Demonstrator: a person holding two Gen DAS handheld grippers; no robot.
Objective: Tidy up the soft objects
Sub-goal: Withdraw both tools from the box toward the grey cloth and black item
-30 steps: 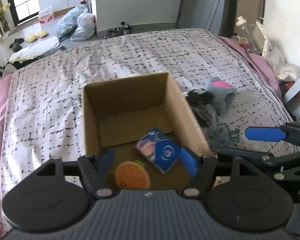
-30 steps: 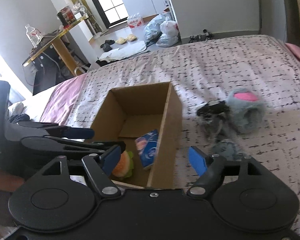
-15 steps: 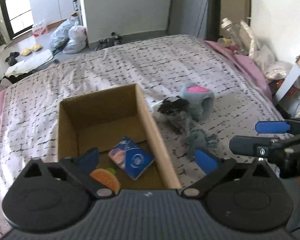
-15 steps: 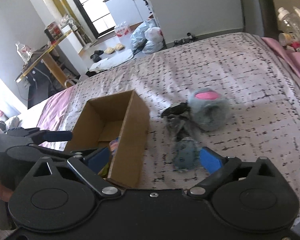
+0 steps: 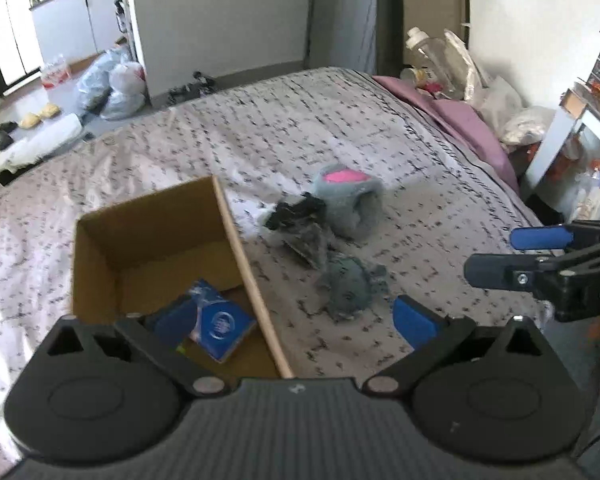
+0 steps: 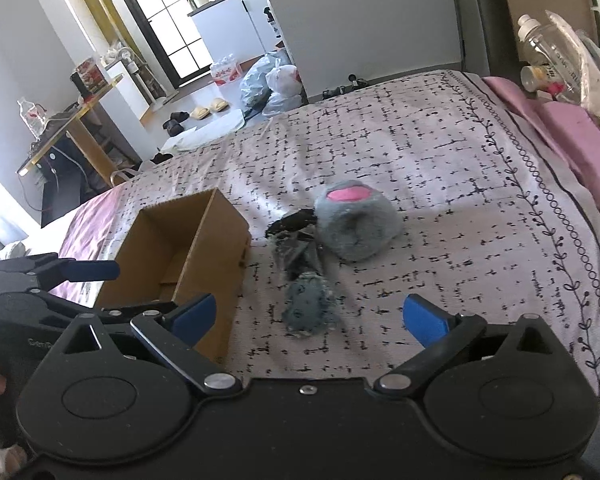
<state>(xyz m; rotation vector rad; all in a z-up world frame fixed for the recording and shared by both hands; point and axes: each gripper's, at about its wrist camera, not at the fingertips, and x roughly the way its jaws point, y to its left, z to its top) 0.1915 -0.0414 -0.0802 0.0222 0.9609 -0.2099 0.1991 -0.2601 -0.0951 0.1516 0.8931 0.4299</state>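
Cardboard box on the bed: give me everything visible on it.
The cardboard box is plain brown, open-topped, with no flaps showing, and one wall's top edge is jagged in the right wrist view. It sits upright on the patterned bedspread, left of the soft toys and apart from them. Inside, a blue packet lies tilted on the floor. The left gripper, open, straddles its near right wall; contact unclear.
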